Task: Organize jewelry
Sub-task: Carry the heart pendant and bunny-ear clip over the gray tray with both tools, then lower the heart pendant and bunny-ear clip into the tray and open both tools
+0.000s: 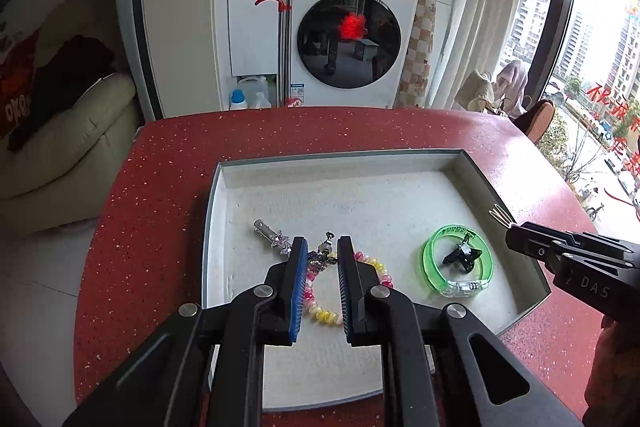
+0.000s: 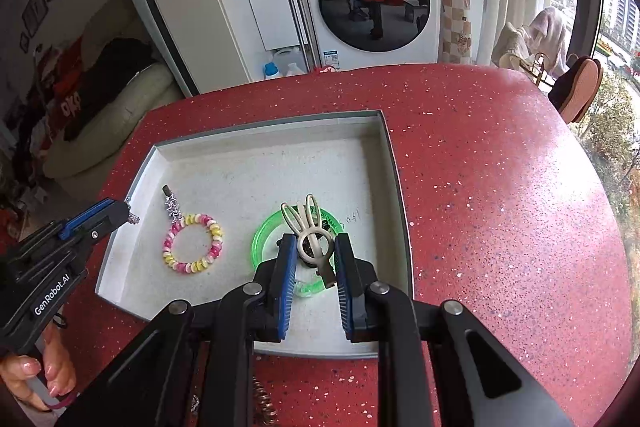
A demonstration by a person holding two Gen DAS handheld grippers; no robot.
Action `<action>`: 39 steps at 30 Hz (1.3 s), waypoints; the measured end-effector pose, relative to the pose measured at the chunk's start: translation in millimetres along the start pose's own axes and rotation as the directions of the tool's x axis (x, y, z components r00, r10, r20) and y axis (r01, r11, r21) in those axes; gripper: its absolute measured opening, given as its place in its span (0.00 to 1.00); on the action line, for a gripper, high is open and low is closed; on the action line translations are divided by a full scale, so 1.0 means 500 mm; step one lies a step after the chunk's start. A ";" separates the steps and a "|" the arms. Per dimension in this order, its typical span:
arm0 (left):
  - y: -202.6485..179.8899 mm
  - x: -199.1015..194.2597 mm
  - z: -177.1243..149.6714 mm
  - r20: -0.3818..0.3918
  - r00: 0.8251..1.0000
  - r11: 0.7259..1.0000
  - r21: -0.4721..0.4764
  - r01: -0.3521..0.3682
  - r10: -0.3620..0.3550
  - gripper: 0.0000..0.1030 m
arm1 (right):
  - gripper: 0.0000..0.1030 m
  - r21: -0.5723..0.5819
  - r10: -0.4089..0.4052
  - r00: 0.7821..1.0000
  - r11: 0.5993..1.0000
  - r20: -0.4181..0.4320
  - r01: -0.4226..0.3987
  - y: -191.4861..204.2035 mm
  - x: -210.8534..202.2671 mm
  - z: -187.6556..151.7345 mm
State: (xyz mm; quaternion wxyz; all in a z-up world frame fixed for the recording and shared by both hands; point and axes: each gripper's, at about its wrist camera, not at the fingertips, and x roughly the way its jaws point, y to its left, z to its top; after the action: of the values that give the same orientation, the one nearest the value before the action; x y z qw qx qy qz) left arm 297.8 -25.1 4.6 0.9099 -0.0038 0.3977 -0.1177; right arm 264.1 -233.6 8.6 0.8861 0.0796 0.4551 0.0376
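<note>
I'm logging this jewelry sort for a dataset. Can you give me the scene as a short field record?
surface: red speckled table
container: white tray
in tray: pink-yellow coil bracelet; star clip; green bangle around a black clip
left gripper: holds a small beaded charm
right gripper: holds a cream bunny-ear clip over the bangle

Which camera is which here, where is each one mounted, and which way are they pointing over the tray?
Left wrist: on the left gripper, facing the tray and washing machine; its fingers hold a dangling charm; the right gripper shows.
Right wrist: on the right gripper, clamping a rabbit-ear clip above the green bangle; left gripper and hand show.
Shared: tray, coil bracelet, bangle.
</note>
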 end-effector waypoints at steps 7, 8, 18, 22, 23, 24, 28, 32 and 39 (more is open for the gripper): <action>0.004 0.060 -0.003 -0.044 0.999 1.000 -0.014 -0.025 0.024 0.33 | 0.21 0.048 -0.046 0.999 0.998 -0.004 0.046 -0.027 0.065 0.035; 0.005 0.067 -0.006 -0.052 0.998 0.999 -0.015 -0.030 0.029 0.33 | 0.21 0.056 -0.052 0.999 0.997 -0.005 0.052 -0.030 0.074 0.037; -0.003 0.088 -0.023 -0.058 0.995 0.997 0.019 -0.080 0.081 0.33 | 0.21 0.123 -0.043 0.998 0.991 -0.040 0.048 -0.063 0.120 0.035; -0.008 0.089 -0.025 -0.062 0.994 0.995 0.027 -0.093 0.095 0.33 | 0.22 0.126 -0.026 0.998 0.991 -0.054 0.033 -0.064 0.123 0.035; -0.009 0.090 -0.025 -0.066 0.994 0.995 0.028 -0.091 0.092 0.33 | 0.24 0.128 -0.019 0.998 0.991 -0.055 0.026 -0.065 0.123 0.035; -0.010 0.089 -0.027 -0.068 0.994 0.996 0.028 -0.089 0.090 0.33 | 0.28 0.130 -0.007 0.999 0.991 -0.053 0.014 -0.069 0.123 0.037; -0.012 0.080 -0.029 -0.057 0.994 0.995 0.029 -0.096 0.098 0.33 | 0.49 0.138 0.028 0.999 0.990 -0.035 -0.023 -0.065 0.108 0.037; -0.013 0.064 -0.029 -0.038 0.993 0.994 0.030 -0.107 0.109 0.33 | 0.55 0.134 0.044 0.999 0.990 -0.016 -0.041 -0.057 0.085 0.028; -0.013 0.043 -0.027 -0.017 0.993 0.993 0.025 -0.117 0.118 0.33 | 0.63 0.131 0.055 0.998 0.990 0.019 -0.057 -0.046 0.031 0.002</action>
State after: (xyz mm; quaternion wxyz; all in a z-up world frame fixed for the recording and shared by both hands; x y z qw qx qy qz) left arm 300.6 -34.7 -19.6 0.9116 0.0316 0.4040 -0.0686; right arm 274.0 -254.1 -7.4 0.8810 0.1510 0.4473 0.0316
